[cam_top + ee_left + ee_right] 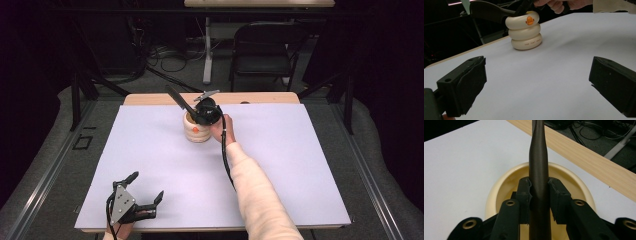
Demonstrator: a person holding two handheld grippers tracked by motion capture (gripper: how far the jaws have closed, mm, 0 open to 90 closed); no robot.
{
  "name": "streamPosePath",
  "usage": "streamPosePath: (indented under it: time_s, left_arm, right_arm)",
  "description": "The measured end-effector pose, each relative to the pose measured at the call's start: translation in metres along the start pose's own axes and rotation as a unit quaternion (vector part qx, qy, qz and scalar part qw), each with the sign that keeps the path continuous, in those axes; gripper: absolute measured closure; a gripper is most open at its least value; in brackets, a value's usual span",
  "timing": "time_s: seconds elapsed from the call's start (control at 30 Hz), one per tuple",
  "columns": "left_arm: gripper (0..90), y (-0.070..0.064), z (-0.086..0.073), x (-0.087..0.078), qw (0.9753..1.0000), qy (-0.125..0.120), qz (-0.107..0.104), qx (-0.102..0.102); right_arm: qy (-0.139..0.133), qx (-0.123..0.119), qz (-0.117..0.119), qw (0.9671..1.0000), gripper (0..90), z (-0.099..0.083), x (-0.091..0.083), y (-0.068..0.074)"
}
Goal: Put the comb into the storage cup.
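Observation:
A cream holder shaped like three stacked rings, with an orange duck mark, stands on the white table sheet near the far middle. My right gripper hovers just above its mouth, shut on a dark utensil that slants up and to the far left. In the right gripper view the pads clamp the utensil's shaft over the holder's rim. My left gripper rests open and empty by the near left edge. From there the holder and the utensil's broad end show ahead of the left gripper.
The white sheet covers the table, with a wooden strip along the far edge. Beyond it are a folding chair, a table leg and cables on the floor. Dark stands flank the table at both sides.

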State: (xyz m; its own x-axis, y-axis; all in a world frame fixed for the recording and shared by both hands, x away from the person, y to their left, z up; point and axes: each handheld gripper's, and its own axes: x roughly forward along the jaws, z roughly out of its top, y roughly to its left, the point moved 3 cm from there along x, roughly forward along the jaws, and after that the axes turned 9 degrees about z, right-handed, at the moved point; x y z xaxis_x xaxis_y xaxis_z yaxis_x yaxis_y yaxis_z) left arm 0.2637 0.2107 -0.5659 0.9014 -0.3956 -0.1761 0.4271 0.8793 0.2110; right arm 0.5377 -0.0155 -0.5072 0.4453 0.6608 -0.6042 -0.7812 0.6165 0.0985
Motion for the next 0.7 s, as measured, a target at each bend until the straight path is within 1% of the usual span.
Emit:
streamPosePath:
  time_s: [0.13, 0.37, 0.47, 0.53, 0.63, 0.67, 0.7]
  left_arm:
    - [1.2, 0.000, 0.000, 0.000, 1.0000, 0.001, -0.001, 0.000]
    - [1.2, -0.001, 0.000, 0.000, 1.0000, 0.000, -0.001, 0.000]
    - [1.2, 0.000, 0.000, 0.000, 1.0000, 0.001, 0.000, -0.001]
    - [1.2, 0.000, 0.000, 0.000, 1.0000, 0.000, 0.000, -0.001]
    - [1.2, -0.001, 0.000, 0.000, 1.0000, 0.000, -0.001, 0.000]
    - [1.2, -0.001, 0.000, 0.000, 1.0000, -0.001, -0.001, 0.000]
    - [1.2, -0.001, 0.000, 0.000, 1.0000, -0.001, 0.000, 0.000]
  right_arm:
    - [0.002, -0.003, -0.002, 1.0000, 72.5, 0.000, 0.001, 0.001]
    - [0.006, 0.007, 0.003, 1.0000, 72.4, 0.001, 0.002, -0.001]
    - [0.013, 0.003, 0.001, 0.9999, 72.3, 0.002, 0.002, 0.000]
    - [0.012, 0.004, 0.001, 0.9999, 72.5, 0.002, 0.002, 0.000]
    - [0.021, -0.004, -0.006, 0.9997, 72.4, 0.002, 0.007, 0.001]
    - [0.028, -0.004, -0.007, 0.9996, 72.4, 0.001, 0.009, 0.001]
    - [0.042, -0.005, -0.007, 0.9991, 72.4, -0.002, 0.013, 0.001]
